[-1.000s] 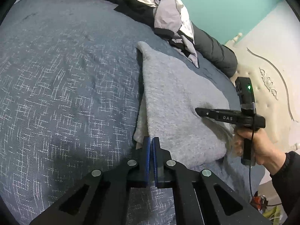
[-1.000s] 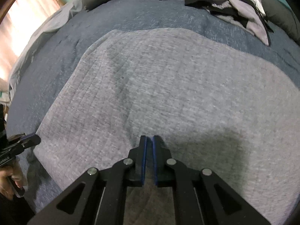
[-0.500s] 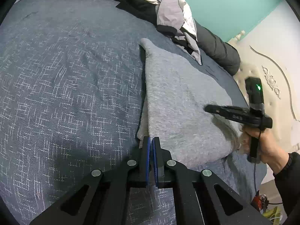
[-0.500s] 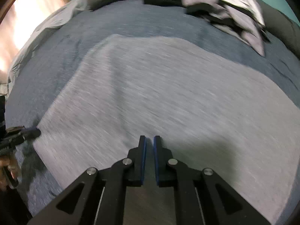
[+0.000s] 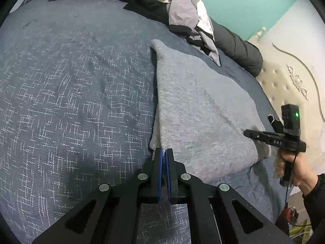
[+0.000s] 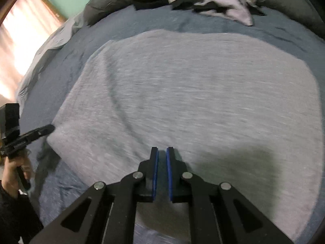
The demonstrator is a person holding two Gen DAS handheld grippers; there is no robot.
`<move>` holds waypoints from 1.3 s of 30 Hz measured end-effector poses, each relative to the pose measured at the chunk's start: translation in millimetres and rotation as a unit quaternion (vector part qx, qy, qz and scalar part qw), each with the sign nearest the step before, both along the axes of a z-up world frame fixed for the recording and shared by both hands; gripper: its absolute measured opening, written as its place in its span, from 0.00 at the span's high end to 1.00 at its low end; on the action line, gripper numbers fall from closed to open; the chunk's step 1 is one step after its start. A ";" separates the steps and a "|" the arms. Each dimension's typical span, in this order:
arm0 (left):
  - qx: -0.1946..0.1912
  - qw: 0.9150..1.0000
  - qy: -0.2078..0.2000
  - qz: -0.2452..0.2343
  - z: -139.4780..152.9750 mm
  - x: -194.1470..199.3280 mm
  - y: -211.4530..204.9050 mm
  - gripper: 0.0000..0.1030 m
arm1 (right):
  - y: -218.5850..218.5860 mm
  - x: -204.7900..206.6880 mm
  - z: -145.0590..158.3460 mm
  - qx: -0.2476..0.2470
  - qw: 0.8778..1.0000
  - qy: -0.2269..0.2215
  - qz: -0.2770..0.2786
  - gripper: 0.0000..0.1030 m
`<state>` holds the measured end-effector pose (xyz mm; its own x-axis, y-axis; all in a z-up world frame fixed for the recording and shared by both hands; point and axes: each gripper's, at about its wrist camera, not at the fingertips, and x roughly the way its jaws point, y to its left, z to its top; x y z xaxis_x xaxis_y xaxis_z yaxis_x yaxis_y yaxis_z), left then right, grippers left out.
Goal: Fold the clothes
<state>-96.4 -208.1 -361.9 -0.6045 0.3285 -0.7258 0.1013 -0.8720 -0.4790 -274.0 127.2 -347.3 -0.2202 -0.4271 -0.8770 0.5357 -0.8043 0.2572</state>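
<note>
The left gripper point(image 5: 164, 152) is seen with jaws clenched on the near corner of the grey garment point(image 5: 199, 109), a thin edge of fabric pinched between the blue pads. The right gripper point(image 6: 161, 152) is held above the garment's other near corner, its jaws nearly closed with nothing between them. The garment is spread flat on the blue patterned bedspread point(image 5: 71, 93). At the bed's far edge, a dark padded jacket point(image 5: 235, 44) and a heap of clothes point(image 5: 186, 18) are seen.
</note>
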 end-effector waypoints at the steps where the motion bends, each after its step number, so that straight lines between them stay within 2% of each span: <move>1: 0.001 1.000 0.000 0.000 0.3 0.1 -0.3 0.96 | 6.2 -1.4 4.0 0.002 1.000 0.008 -0.008 0.94; 3: 0.001 1.000 0.000 0.000 0.2 0.1 -0.4 0.96 | 13.4 7.9 18.9 -0.017 0.999 0.026 -0.021 0.94; 5: 0.001 1.000 -0.002 0.001 -0.1 -0.4 -0.3 0.96 | 8.9 14.3 22.7 -0.040 0.999 0.022 -0.017 0.94; 8: 0.002 1.000 -0.003 0.001 -0.6 0.9 -0.8 0.96 | -1.8 14.1 7.9 -0.011 1.000 0.010 -0.002 0.94; 10: 0.004 1.000 -0.005 0.000 -1.9 2.1 -1.7 0.96 | 10.8 8.7 3.4 -0.011 0.999 0.013 -0.033 0.95; 13: 0.006 1.000 -0.007 0.000 -3.5 3.8 -3.0 0.96 | 25.0 4.1 11.1 -0.041 0.996 0.020 -0.081 0.95; 16: 0.006 1.000 -0.006 -0.002 -0.7 4.5 -3.2 0.96 | -4.4 7.5 23.6 -0.056 0.997 0.029 -0.035 0.95; 20: 0.007 1.000 -0.006 -0.004 -0.5 5.7 -3.6 0.96 | -59.9 4.1 8.4 -0.025 0.999 0.015 0.022 0.95; 22: 0.008 1.000 -0.007 -0.007 -1.4 6.5 -3.0 0.96 | -79.2 -2.2 -5.1 -0.004 1.000 0.005 0.023 0.95; 28: 0.009 1.000 -0.010 -0.012 -2.4 7.1 -2.9 0.96 | -106.8 -29.7 -22.2 0.003 1.000 0.004 -0.001 0.92; 30: 0.009 1.000 -0.011 -0.012 -2.3 6.5 -2.3 0.96 | -114.9 -31.5 -20.6 -0.002 1.000 0.011 0.007 0.88; 33: 0.010 1.000 -0.012 -0.012 -2.7 5.8 -1.6 0.96 | -123.0 -35.0 -20.8 -0.007 1.000 0.015 0.023 0.88; 39: 0.010 1.000 -0.013 -0.013 -3.4 4.5 -0.2 0.96 | -147.4 -56.3 -20.8 -0.015 1.000 0.014 0.017 0.88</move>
<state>-91.9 -208.3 -365.3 -0.5761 0.3585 -0.7345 0.0919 -0.8646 -0.4940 -330.2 -20.3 -368.0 -0.2289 -0.4603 -0.8577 0.5695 -0.7779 0.2655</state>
